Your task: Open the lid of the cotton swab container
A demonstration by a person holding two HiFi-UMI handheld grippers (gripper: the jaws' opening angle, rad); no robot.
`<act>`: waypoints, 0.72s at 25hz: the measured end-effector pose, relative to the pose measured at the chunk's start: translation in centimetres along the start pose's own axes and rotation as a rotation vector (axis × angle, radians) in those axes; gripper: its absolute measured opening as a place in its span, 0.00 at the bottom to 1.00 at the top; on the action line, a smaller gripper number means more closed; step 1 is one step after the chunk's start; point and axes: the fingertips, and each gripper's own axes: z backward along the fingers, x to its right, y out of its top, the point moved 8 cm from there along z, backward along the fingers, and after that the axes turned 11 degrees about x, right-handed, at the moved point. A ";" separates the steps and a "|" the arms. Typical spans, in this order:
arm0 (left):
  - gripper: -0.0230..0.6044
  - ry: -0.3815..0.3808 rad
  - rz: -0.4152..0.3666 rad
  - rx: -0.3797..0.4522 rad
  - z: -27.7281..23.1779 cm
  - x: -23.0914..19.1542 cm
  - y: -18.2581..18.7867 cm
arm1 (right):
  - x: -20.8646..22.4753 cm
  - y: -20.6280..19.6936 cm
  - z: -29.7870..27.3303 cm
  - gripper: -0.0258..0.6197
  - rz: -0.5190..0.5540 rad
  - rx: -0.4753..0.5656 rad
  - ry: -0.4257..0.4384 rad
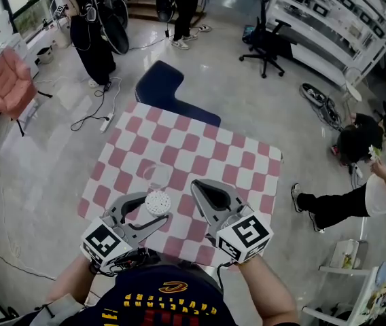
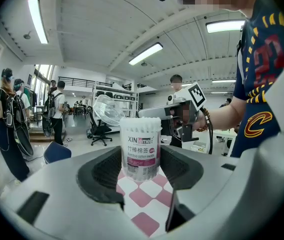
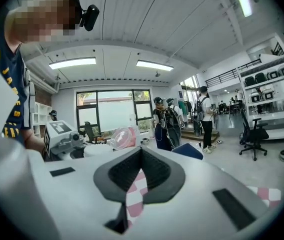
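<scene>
The cotton swab container (image 1: 158, 202) stands upright on the red-and-white checkered table (image 1: 247, 158); its white swab tips show at the top and no lid is on it. In the left gripper view its labelled body (image 2: 140, 151) sits between the pads. My left gripper (image 1: 153, 208) (image 2: 140, 160) is shut on it. A clear round lid (image 1: 158, 175) (image 2: 107, 110) lies on the table just beyond the container. To the right of the container, my right gripper (image 1: 197, 186) (image 3: 141, 152) is shut with nothing between its jaws. From its view the lid (image 3: 123, 137) shows ahead to the left.
A dark blue chair (image 1: 162, 87) stands at the table's far edge and a pink chair (image 1: 6, 83) at the far left. People (image 1: 94, 39) stand beyond the table. A cable (image 1: 91, 117) runs on the floor. A seated person's legs (image 1: 329, 206) are at the right.
</scene>
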 end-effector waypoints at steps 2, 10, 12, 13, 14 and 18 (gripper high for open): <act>0.42 -0.001 -0.001 -0.003 0.0 0.1 0.0 | -0.1 0.1 0.1 0.06 0.008 0.003 0.002; 0.42 -0.005 0.008 -0.010 0.0 0.2 -0.2 | -0.3 0.3 0.2 0.06 0.022 0.008 0.011; 0.42 -0.006 0.007 -0.015 0.0 0.2 -0.2 | -0.2 0.3 0.2 0.05 0.029 0.007 0.015; 0.42 -0.007 0.006 -0.014 -0.1 0.1 -0.1 | -0.2 0.2 0.2 0.05 0.031 0.007 0.017; 0.42 -0.007 0.006 -0.009 -0.2 0.2 -0.1 | -0.2 0.2 0.2 0.05 0.033 0.007 0.018; 0.42 -0.009 0.006 0.001 -0.3 0.3 0.0 | -0.1 0.3 0.2 0.05 0.035 0.007 0.019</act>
